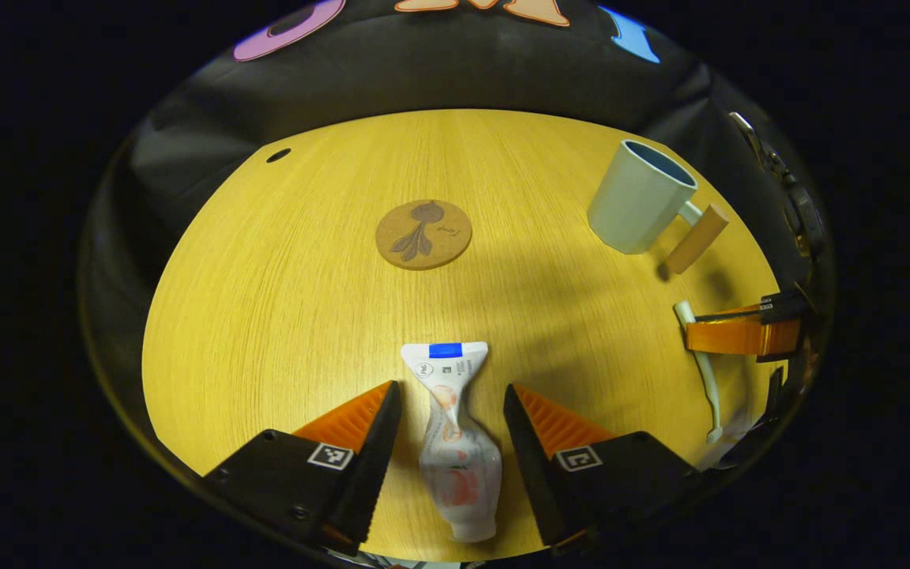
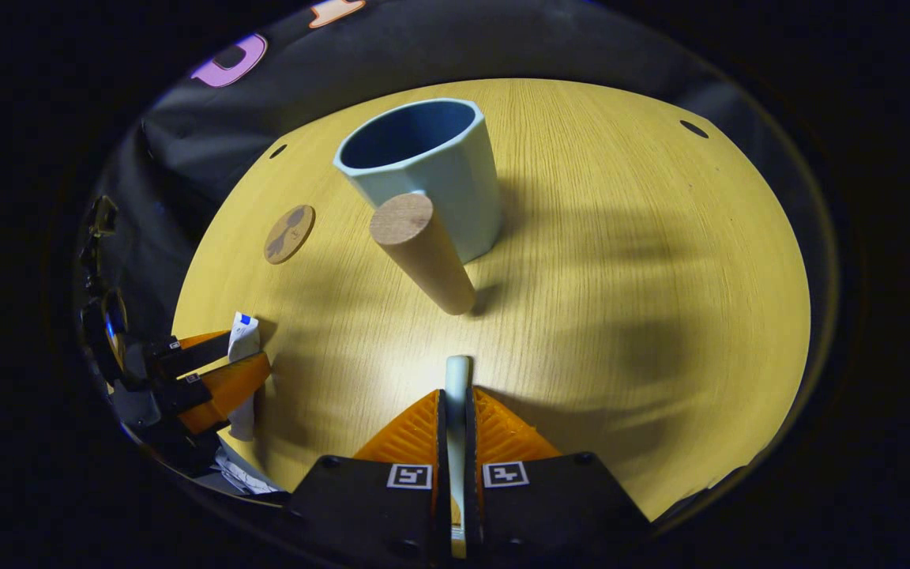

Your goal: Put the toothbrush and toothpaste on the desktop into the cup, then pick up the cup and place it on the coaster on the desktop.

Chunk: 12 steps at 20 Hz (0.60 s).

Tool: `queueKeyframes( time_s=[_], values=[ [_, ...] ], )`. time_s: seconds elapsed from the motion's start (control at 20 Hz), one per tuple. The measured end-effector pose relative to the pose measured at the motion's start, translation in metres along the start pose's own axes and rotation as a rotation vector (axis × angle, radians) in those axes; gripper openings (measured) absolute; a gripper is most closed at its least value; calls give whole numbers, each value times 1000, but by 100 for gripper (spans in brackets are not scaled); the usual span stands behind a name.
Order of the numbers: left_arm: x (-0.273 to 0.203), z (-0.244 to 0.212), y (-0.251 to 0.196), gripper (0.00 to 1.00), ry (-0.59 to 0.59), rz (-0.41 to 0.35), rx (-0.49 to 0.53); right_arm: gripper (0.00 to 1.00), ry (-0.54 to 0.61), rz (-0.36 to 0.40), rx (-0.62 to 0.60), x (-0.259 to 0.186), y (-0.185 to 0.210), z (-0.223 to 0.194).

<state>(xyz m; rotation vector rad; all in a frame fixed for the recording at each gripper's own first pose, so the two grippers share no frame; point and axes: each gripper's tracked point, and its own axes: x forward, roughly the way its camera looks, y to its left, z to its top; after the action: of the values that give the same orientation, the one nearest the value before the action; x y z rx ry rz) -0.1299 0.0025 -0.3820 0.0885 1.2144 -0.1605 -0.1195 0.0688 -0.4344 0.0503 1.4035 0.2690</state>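
Right gripper view, claw clamping toothbrush

In the left gripper view, the toothpaste is lying between the jaws on the desk, with the coaster sitting ahead of them and the cup standing ahead to their right. In the right gripper view, the toothbrush is lying between the jaws, pointing toward the cup just ahead.

A round wooden tabletop stands against the black cloth wall, small dark holes near its far edge.
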Motion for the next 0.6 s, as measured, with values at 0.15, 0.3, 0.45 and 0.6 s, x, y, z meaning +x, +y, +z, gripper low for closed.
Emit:
queueKeyframes(
  time_s=[0.15,0.3,0.45,0.6],
  values=[
    [-2,-2,-1,55,38,-9,-1,7,-9,-4,-13,0,1,2],
    [-1,2,1,23,35,-17,-48,9,-20,-13,-36,-2,1,4],
    [0,4,-3,12,-12,-35,-126,9,-33,-21,-54,-1,2,4],
    [0,4,-3,7,-19,-50,-135,9,-39,-3,-53,-3,7,3]
  ],
)
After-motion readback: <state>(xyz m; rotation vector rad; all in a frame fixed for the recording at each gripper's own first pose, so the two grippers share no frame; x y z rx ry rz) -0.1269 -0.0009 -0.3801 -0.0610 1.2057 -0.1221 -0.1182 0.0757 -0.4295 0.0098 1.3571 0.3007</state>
